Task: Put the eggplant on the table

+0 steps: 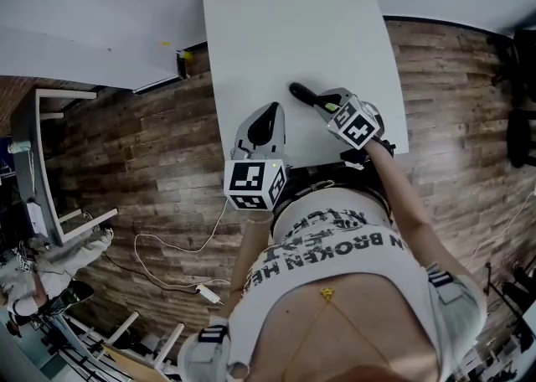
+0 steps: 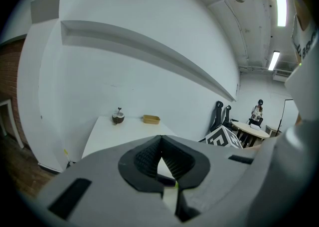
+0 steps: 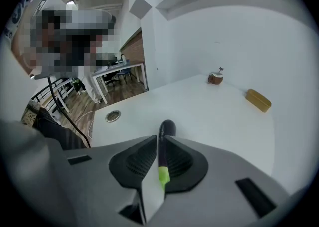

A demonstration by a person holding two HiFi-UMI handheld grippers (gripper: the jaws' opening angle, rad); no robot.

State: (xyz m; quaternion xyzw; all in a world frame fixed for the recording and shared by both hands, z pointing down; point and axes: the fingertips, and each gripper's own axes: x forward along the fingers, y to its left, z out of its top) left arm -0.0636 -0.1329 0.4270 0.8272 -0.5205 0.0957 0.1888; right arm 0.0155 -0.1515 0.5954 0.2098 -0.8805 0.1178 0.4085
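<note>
Right gripper holds the eggplant over the table.
Its jaws clamp the dark body; the left gripper beside it is closed on nothing; a yellow tray lies far back.

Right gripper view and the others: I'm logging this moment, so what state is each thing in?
Right tongs: shut on the eggplant.
Eggplant: clamped, dark end sticking out beyond the tongs.
Left tongs: shut, nothing between them.
Yellow tray: flat at the far end of the table.
</note>
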